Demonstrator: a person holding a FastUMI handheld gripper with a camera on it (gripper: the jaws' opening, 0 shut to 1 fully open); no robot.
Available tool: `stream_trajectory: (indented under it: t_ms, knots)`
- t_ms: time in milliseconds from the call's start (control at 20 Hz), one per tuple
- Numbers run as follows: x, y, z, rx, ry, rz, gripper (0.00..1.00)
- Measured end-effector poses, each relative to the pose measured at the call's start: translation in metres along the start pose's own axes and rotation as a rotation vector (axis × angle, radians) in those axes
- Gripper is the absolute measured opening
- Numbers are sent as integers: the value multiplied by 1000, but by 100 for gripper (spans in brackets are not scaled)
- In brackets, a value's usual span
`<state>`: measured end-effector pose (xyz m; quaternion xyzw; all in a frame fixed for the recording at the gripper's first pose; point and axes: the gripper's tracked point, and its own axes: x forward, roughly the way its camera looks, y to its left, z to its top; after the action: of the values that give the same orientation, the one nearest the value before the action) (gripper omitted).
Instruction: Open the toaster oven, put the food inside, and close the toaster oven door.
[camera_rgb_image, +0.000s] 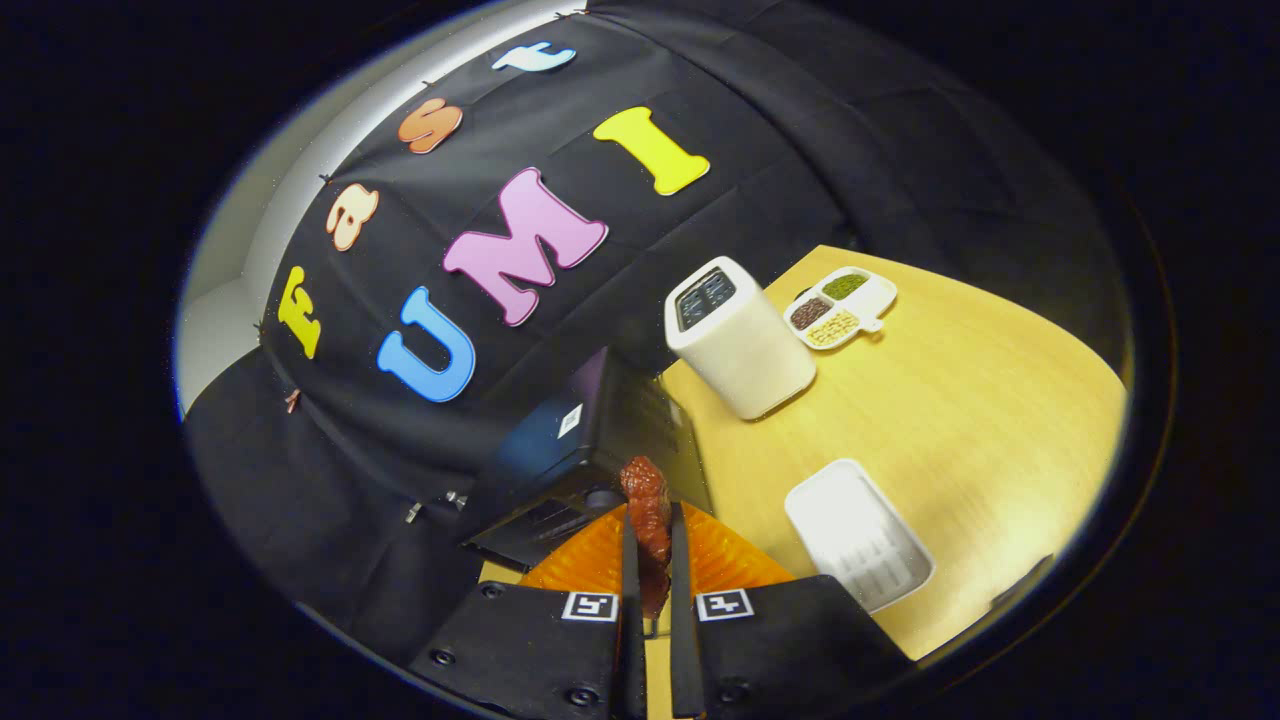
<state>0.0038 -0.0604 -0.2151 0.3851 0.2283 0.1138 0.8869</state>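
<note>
The gripper (652, 560) is seen from behind, with its two fingers nearly closed, only a narrow gap being left between them. In this gap a piece of reddish-brown food (648, 520) is held; both fingers are pressed on its sides, and its upper end sticks out past the fingertips. The food looks like a piece of cooked meat, but what exactly it is cannot be told.

Just ahead of the fingers and a little to the left, the black oven (585, 450) is seen on the wooden table (980, 420). It is viewed at a strong tilt, so whether its door is open or shut cannot be told with certainty. The food is held up in front of the oven, not inside it.

Beyond the oven, further on the table, a white toaster (738, 338) is standing upright, with its slots visible on top. Just beside it, a white divided dish (842, 307) is placed, with dark, green and pale grains in separate compartments. To the right of the fingers, a white empty tray (858, 533) is lying flat on the table, well apart from the dish.
</note>
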Motion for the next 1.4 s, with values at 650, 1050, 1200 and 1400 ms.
stream_trajectory:
  t_ms: [650, 1050, 1200, 1400]
  knots:
    - [93, 136, -141, 36, 103, 86, 14]
    - [164, 142, -163, 108, 80, 91, 14]
    - [184, 133, -157, 140, 49, 76, 14]
    - [206, 114, -149, 174, 19, 19, 14]
